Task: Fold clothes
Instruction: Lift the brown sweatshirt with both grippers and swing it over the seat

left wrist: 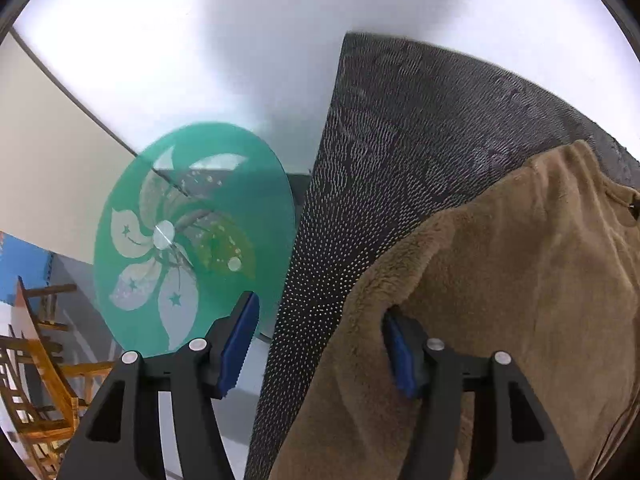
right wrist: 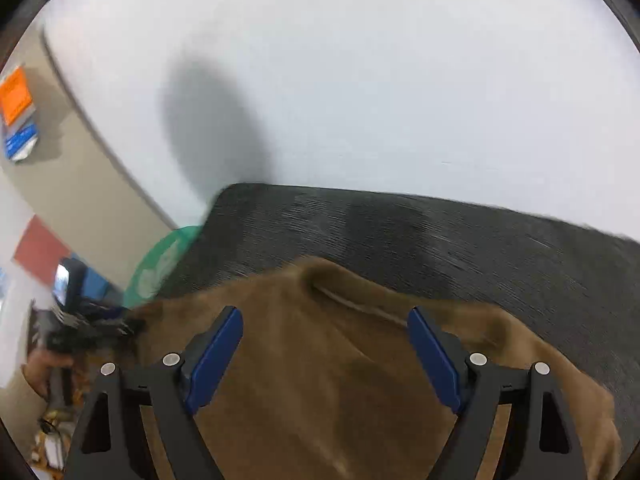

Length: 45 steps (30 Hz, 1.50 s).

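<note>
Left wrist view, fuzzy brown garment [left wrist: 500, 300], rumpled, on dark mat [left wrist: 400, 140]

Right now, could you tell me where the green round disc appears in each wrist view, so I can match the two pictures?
Left wrist view: the green round disc fills the lower-left middle, just left of the dark dotted mat, above the left claw's left finger.
Right wrist view: only a sliver of the disc shows at mid-left, tucked behind the mat's left corner.
Shared landmark: the brown fleece garment lying on the mat.
</note>
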Each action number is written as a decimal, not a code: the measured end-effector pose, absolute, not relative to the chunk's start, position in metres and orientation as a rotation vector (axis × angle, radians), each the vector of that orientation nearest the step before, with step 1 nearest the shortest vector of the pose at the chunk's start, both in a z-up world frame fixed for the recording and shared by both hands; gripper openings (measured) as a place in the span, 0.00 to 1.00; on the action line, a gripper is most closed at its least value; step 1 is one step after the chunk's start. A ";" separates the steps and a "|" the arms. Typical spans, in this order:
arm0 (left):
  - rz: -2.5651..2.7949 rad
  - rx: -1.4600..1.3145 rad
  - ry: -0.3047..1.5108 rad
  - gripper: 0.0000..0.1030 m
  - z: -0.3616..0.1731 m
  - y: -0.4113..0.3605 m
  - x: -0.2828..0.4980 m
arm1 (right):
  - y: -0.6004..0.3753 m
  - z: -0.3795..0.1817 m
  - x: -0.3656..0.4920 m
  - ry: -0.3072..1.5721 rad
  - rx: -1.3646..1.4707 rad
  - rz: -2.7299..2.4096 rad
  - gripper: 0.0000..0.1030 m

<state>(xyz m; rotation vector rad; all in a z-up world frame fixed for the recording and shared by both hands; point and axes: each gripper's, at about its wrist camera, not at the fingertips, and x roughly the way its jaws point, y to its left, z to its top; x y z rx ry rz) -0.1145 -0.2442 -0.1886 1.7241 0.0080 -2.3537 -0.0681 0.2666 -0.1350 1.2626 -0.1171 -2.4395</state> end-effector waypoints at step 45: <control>-2.512 1.961 0.059 0.64 -0.197 -0.170 -0.014 | 0.469 -0.132 0.139 -0.235 1.553 -2.703 0.84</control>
